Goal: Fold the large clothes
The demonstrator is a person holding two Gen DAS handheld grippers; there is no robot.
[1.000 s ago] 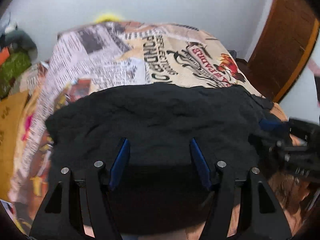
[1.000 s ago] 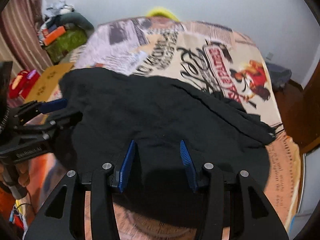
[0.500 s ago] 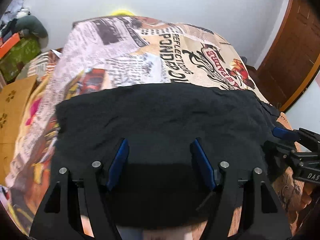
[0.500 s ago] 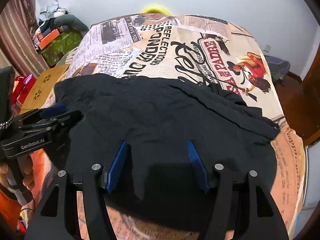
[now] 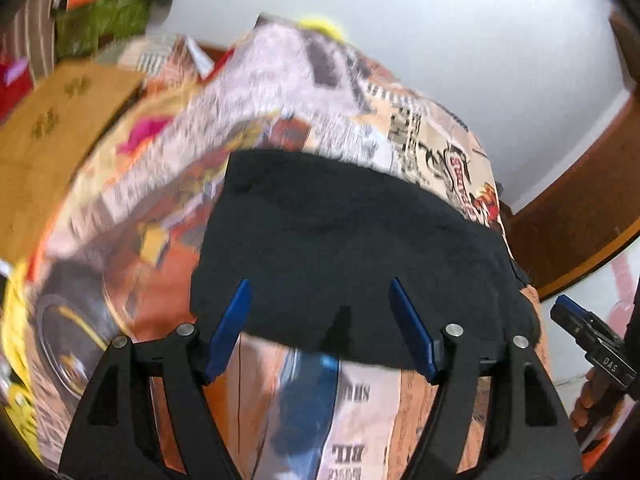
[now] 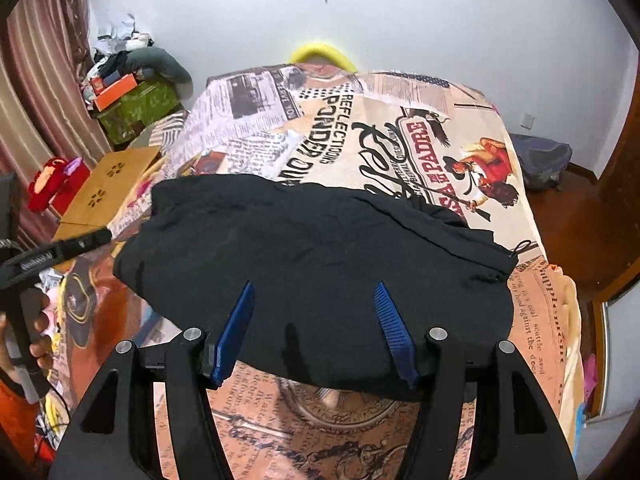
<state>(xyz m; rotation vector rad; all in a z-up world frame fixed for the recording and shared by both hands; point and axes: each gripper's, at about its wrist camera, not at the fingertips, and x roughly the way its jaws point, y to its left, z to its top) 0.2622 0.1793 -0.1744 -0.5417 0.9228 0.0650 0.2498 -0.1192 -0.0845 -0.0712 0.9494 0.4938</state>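
A black garment [image 6: 312, 248] lies folded into a broad flat shape across the near half of a bed with a newspaper-print cover [image 6: 400, 140]. My right gripper [image 6: 314, 285] hangs open above the garment's near edge, nothing between its blue pads. In the blurred, tilted left wrist view, the left gripper [image 5: 319, 282] hovers over the near edge of the black garment [image 5: 340, 240], its jaws opening and empty. The right gripper [image 5: 568, 312] shows at that view's right edge, off the cloth. The left gripper [image 6: 80, 240] appears at the left of the right wrist view, beside the garment's left corner.
A low wooden lap table [image 6: 116, 184] stands left of the bed, with red items and a cluttered green box [image 6: 136, 104] behind it. A dark bag [image 6: 540, 160] lies on the floor at the right, near a brown door [image 6: 616, 200]. Bare bed cover [image 5: 360, 400] shows below the garment.
Both grippers drew back from over the garment to its near edge. The left one swung sideways and rolled, blurring its view. The right gripper's jaws spread wider and it rose.
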